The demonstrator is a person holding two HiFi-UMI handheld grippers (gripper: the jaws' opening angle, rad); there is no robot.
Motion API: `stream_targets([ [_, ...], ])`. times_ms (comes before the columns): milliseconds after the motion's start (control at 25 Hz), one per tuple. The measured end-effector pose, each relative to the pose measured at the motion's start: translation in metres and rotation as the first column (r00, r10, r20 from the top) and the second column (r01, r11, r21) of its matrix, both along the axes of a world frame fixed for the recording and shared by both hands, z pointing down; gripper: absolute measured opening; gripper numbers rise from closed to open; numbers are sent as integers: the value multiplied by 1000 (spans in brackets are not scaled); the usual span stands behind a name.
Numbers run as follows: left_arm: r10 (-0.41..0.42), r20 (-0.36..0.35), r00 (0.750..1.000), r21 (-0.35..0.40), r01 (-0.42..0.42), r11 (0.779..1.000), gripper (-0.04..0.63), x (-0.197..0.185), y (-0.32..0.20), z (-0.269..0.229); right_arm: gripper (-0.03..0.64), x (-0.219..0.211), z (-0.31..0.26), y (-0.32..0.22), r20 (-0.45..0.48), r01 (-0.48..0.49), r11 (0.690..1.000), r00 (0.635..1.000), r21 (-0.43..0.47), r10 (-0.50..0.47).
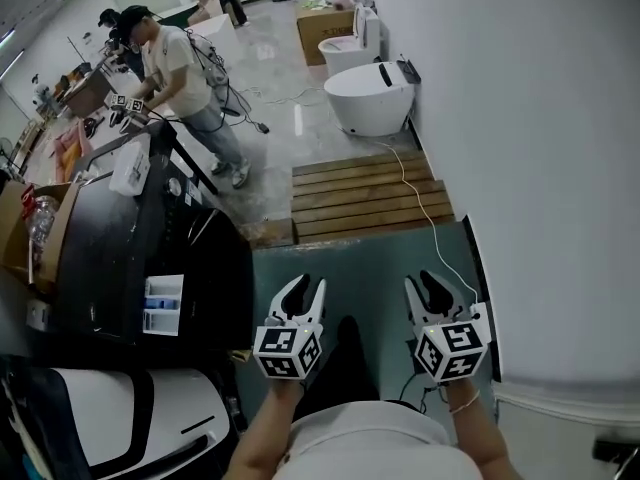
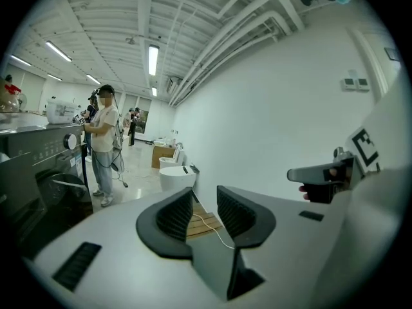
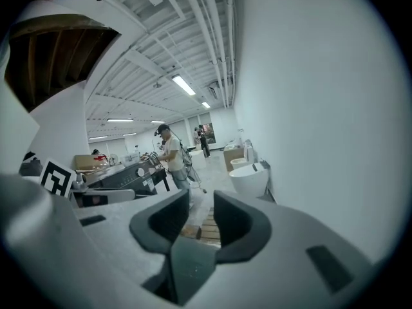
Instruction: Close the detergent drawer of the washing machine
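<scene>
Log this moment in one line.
detergent drawer: open | left gripper: open, empty | right gripper: open, empty | drawer contact: none

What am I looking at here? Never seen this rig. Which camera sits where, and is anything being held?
There is no robot arm here: a person holds a two-jaw gripper in each hand. The head view comes from a camera on the person's head, looking steeply down. It shows the left gripper and the right gripper over the floor, each with a marker cube that is part of it. The other two pictures come from cameras riding on the grippers, looking along their jaws. In both, the jaws stand apart with nothing between them, so nothing is held. At the left stands a black washing machine with its detergent drawer pulled out, compartments showing. Ahead lie a wooden pallet and toilets. Another person works further off.
</scene>
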State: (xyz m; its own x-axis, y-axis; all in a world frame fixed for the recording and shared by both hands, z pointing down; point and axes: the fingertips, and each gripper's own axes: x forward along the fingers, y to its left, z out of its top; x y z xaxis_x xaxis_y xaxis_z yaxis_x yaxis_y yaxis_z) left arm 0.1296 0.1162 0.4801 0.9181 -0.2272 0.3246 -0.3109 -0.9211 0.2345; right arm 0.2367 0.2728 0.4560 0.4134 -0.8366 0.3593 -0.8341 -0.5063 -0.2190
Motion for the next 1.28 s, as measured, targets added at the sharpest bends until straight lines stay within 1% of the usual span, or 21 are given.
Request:
stream_targets([
  [280, 11, -2, 1000, 4, -11, 1000, 112, 46, -71, -3, 104, 42, -3, -77, 23, 15, 1000, 1000, -6, -15],
  [440, 3, -12, 1000, 2, -3, 1000, 110, 60, -102, -7, 104, 54, -6, -113, 19, 47, 999, 999, -12, -47],
  [640, -47, -27, 999, -1, 47, 999, 109, 55, -134, -9, 104, 54, -9, -155, 11, 108, 994, 994, -14, -108],
  [840, -147, -33, 989, -14, 147, 989, 107, 31, -161, -6, 104, 41, -11, -196, 3, 203, 979, 979, -33, -203],
  [960, -226, -32, 974, -11, 226, 974, 104, 13, -175, -8, 104, 35, -12, -223, 5, 278, 960, 961, -33, -278],
  [1080, -313, -23, 949, 2, 313, 950, 101, -9, -189, -9, 104, 24, -9, -253, 17, 370, 929, 929, -34, -369],
  [1160, -381, -16, 924, 7, 382, 924, 99, -25, -199, -7, 104, 16, -7, -275, 24, 433, 901, 901, -29, -433],
  [1280, -494, -4, 870, 11, 494, 870, 89, -50, -212, -4, 104, 3, -4, -309, 34, 531, 847, 847, -18, -531],
])
